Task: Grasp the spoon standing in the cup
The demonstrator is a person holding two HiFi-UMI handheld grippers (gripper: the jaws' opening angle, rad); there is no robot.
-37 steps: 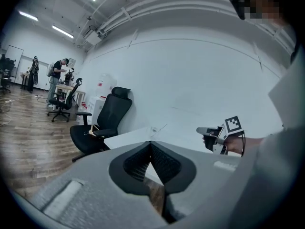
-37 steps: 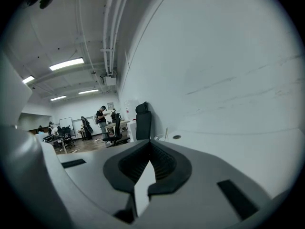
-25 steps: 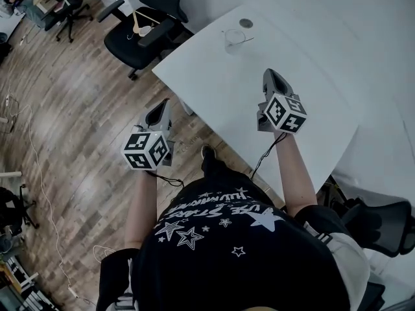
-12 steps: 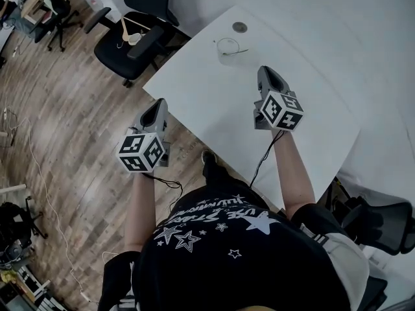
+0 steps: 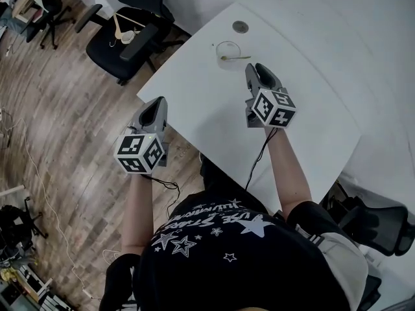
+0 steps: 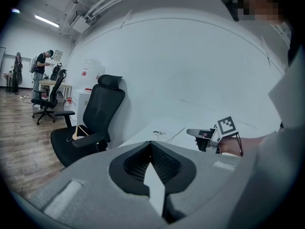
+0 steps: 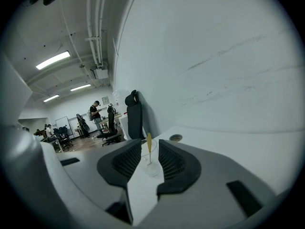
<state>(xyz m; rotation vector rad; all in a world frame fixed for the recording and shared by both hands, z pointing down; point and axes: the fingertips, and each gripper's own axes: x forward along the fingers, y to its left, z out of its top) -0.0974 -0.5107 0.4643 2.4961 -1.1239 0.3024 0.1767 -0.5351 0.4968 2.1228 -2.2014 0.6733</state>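
My feeds: even, bright light from ceiling strip lights (image 7: pixel 53 59); fisheye gripper views bend and darken at corners.

White table (image 5: pixel 311 109), black office chair (image 5: pixel 107 54) bearing a hanger (image 5: pixel 121 34), wooden floor (image 5: pixel 58 109)

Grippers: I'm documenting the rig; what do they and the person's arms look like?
The left gripper and right gripper are grey, tapering to dark ribbed pads, each carrying a cube of black-and-white square markers. A black cable trails from each. The arms are bare below a black T-shirt with white stars.
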